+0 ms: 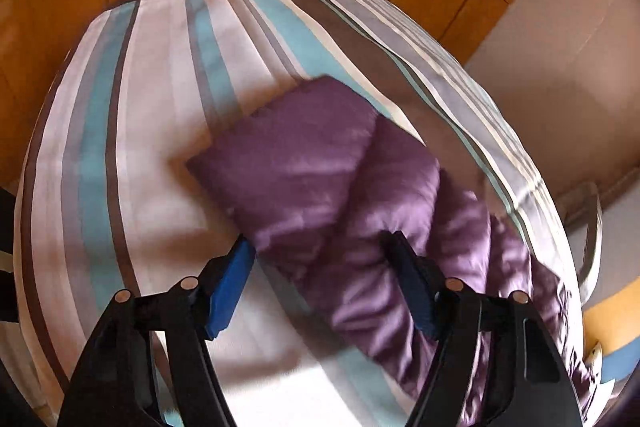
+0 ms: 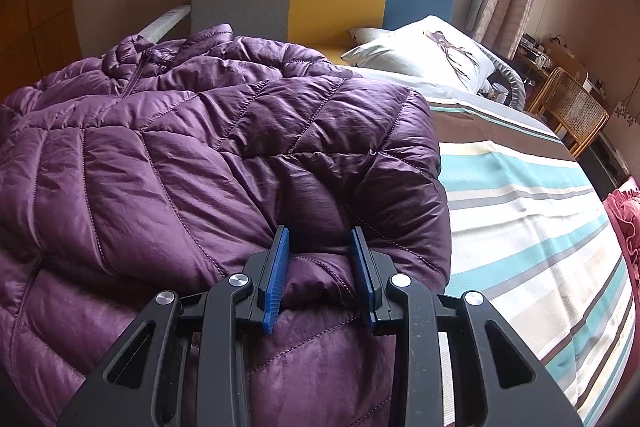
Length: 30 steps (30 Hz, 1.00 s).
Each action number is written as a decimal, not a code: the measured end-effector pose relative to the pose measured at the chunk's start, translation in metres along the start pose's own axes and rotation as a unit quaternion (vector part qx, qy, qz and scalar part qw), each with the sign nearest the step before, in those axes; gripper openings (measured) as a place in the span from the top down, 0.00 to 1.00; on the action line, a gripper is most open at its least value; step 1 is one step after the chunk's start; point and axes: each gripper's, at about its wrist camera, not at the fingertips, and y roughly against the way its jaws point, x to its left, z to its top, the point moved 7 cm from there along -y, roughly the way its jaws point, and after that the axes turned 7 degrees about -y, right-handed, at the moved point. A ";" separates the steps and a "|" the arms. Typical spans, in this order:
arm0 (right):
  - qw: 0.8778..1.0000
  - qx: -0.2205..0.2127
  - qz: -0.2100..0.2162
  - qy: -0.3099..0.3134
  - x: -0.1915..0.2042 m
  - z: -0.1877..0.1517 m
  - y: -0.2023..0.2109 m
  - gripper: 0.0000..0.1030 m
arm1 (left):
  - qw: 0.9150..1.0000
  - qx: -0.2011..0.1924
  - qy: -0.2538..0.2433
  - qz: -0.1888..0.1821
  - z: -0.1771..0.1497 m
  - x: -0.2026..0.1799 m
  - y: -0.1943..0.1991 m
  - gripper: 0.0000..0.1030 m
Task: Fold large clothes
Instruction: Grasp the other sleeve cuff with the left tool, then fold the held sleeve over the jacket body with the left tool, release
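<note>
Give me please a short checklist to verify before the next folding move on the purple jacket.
1. Right tongs pinch a fold of the purple jacket: ok.
2. Left tongs are open, gripping nothing: ok.
3. Left tongs are lined up over the jacket's sleeve: cannot tell, picture is blurred.
4. Jacket lies fully on the striped bedspread: cannot tell.
5. Pillow is apart from the jacket: ok.

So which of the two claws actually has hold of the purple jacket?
The right claw: its blue pads pinch a fold of the jacket. The left claw stands wide over the jacket's other end, gripping nothing.
</note>
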 end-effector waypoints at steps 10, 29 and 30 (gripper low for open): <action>1.000 -0.002 -0.010 0.007 0.002 0.000 0.000 0.70 | 0.998 -0.048 -0.039 -0.006 0.007 -0.015 0.014 0.93; 1.000 -0.003 -0.006 0.004 0.002 -0.001 0.000 0.70 | 0.931 -0.200 -0.275 -0.136 -0.093 -0.186 0.179 0.94; 1.000 -0.003 -0.006 0.004 0.002 -0.001 0.000 0.70 | 0.927 -0.198 -0.285 -0.140 -0.103 -0.194 0.183 0.94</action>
